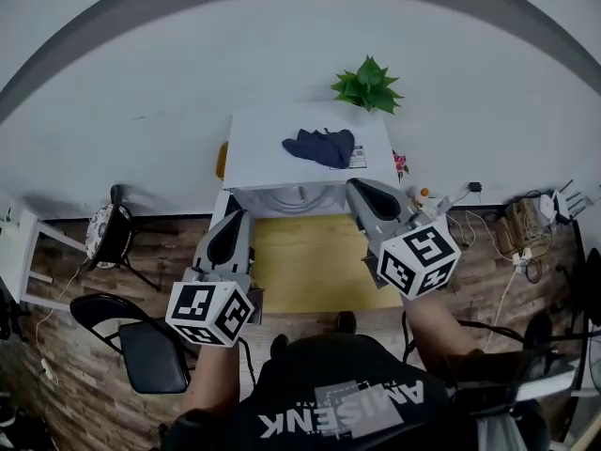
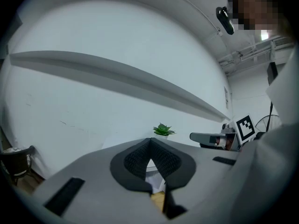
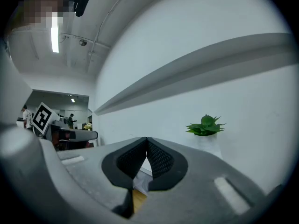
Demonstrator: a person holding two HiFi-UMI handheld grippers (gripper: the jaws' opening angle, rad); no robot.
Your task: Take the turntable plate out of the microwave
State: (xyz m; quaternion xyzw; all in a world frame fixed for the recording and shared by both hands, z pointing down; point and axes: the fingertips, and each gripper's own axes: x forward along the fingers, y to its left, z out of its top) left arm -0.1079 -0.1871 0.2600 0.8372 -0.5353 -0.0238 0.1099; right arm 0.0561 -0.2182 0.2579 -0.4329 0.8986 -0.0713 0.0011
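- Left gripper is clenched and empty, at 7 o'clock of the microwave.
- Right gripper is clenched and empty, at 4 o'clock.
- Turntable plate is a faint curve inside the microwave front, at my 12 o'clock.

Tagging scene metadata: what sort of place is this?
Probably an office or lab corner rigged for recording, not a home kitchen. A white microwave sits on a yellow table against a bare wall, black chairs stand nearby, and loose cables lie along the wall at right.
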